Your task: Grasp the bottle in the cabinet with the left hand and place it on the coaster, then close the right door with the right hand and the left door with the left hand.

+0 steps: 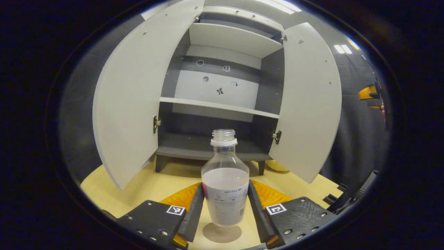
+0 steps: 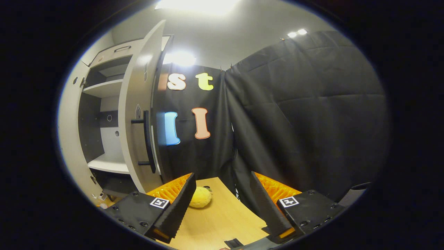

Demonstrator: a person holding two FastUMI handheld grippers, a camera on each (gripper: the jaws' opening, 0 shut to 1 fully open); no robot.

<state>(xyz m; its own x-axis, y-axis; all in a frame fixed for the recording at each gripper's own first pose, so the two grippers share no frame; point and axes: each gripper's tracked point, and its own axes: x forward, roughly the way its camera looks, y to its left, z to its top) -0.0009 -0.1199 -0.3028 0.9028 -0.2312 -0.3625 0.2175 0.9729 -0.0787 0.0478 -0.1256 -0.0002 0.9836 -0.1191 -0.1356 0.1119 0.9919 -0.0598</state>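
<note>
While your left tool (image 1: 224, 211) grips the bottle (image 1: 225, 180) upright over the desk (image 1: 163, 180), near the cabinet (image 1: 215, 104), both doors (image 1: 308, 104) stand open. Your right tool (image 2: 220, 205) is open, right of the right door's handle (image 2: 148, 141).

Bright ceiling lights (image 2: 197, 5) glare overhead; edges bend strongly, focus stays sharp.

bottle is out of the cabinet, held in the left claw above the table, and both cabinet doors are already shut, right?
Not quite. The left gripper view shows the bottle held in the left claw above the table, but both cabinet doors, left and right, stand wide open.
</note>
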